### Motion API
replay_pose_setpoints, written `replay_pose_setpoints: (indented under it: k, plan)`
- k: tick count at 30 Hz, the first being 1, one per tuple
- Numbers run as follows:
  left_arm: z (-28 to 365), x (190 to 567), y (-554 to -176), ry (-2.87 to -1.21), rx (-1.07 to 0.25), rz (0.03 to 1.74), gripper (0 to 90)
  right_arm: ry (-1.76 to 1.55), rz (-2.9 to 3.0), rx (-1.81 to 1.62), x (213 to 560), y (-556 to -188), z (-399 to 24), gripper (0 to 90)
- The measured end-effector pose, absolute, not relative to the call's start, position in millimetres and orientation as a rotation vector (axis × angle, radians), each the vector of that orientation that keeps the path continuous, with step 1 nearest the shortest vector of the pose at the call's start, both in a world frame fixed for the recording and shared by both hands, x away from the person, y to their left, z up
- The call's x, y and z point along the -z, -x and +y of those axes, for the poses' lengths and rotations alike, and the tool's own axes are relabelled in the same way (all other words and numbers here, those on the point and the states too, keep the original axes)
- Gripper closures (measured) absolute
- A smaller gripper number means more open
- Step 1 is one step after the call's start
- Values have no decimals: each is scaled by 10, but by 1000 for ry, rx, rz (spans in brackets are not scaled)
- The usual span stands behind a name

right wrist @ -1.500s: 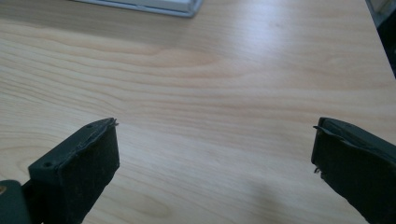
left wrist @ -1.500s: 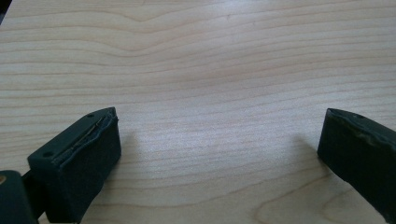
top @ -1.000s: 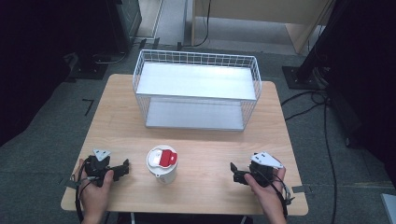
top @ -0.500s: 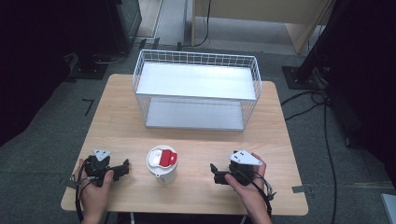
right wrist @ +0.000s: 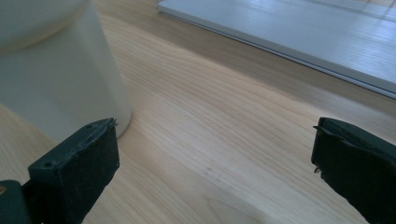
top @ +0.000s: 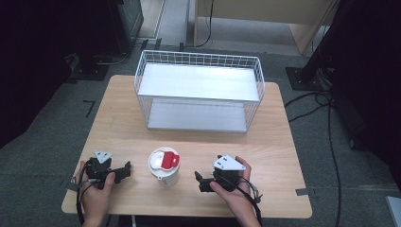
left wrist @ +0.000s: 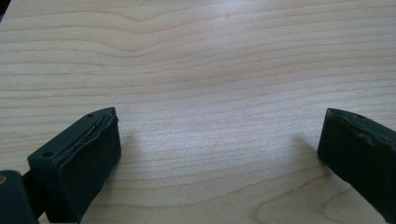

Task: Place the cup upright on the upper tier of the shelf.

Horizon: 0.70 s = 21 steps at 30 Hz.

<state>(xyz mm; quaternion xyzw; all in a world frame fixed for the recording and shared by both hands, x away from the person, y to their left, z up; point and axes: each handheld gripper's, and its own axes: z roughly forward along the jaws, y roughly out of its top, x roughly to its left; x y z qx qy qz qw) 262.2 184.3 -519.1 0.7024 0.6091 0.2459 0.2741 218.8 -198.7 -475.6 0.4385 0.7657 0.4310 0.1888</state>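
White lidded cup (top: 164,166) with red flap, upright on wooden table (top: 283,142), front of wire basket (top: 198,92). Right gripper (top: 198,182) just beside cup, jaws spread wide, empty. Left gripper (top: 126,169) near cup's other side, jaws likewise apart.

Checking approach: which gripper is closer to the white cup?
The right gripper. Its open jaws point at the cup, which sits just off one jaw in its own view. The left gripper is slightly farther off.
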Motion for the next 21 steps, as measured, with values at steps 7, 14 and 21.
replay_pose_setpoints:
  k: [7,14,21]
  plan:
    - [1842,5191,-2622,-1890,-660,1637,0,-1204,2197,-1234,4785,-2166,-1807,9]
    - [1841,5191,-2622,-1892,-659,1634,0,-1176,2228,-1273,4814,-2144,-1610,9]
    - [1841,5191,-2622,-1894,-658,1631,0,-1160,2245,-1322,4818,-2123,-1487,9]
